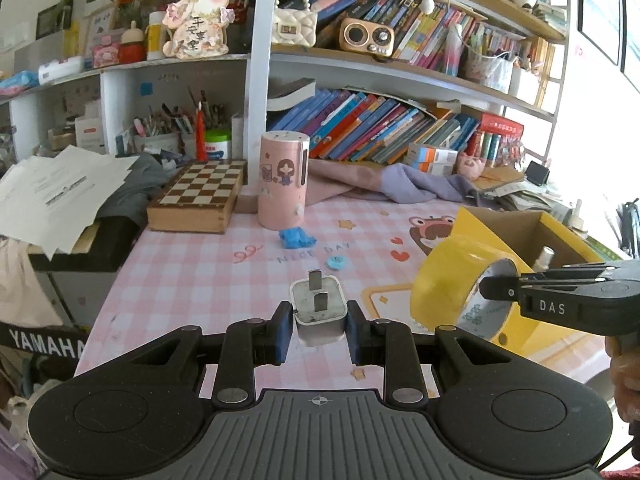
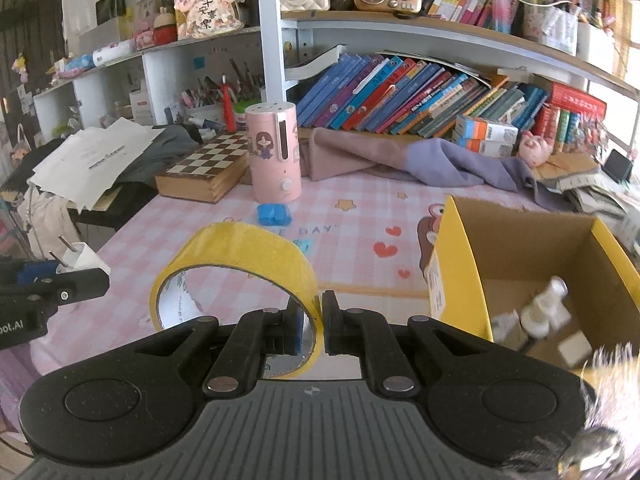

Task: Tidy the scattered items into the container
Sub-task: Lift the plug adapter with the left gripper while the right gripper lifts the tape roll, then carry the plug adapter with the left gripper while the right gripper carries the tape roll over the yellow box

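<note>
Blue rubber pads of my left gripper (image 1: pixel 319 330) press on both sides of a small white plastic charger plug with two metal prongs (image 1: pixel 319 312), so this tool is closed on it, and the prongs point away from me. My right gripper (image 2: pixel 318 326) is closed too: it pinches the wall of a yellow roll of adhesive tape (image 2: pixel 240 264), with one finger inside the ring. Both things hang above the pink checked table mat (image 1: pixel 192 276). The yellow cardboard box (image 2: pixel 460 276), open on top, stands just beside the tape on my right, with some small white bottles (image 2: pixel 540 312) already in it. I judge that I should bring the tape over the opening first and let go only when it is clear of the box wall, then follow with the plug. A blue crumpled thing (image 1: pixel 296 237) and a small blue round cap (image 1: pixel 337 261) lie on the mat, not yet tidied.
</note>
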`<state>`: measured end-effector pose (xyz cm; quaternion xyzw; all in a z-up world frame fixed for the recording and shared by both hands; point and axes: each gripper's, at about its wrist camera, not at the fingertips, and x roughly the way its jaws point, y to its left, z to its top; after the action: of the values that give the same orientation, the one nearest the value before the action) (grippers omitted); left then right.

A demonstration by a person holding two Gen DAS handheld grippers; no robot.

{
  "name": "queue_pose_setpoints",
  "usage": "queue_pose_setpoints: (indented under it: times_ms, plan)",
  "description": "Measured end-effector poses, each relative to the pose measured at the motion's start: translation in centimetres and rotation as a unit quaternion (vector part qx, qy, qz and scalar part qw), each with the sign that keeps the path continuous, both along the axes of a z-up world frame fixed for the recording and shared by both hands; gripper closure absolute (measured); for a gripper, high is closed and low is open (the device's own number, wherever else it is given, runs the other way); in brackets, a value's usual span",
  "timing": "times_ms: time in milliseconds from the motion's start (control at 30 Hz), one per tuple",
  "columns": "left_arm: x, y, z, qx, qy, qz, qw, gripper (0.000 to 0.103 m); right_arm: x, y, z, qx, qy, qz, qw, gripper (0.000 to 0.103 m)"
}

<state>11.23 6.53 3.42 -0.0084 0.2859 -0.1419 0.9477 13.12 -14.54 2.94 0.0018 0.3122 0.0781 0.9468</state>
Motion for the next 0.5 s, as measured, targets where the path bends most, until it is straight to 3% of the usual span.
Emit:
queue_pose_setpoints:
  times_ms: [500]
  plan:
    - [-6.3, -0.3, -0.6, 0.001, 0.01, -0.044, 0.999, 0.077, -8.2, -0.3, -1.3, 0.009, 0.015, -0.037, 0.999, 0.094]
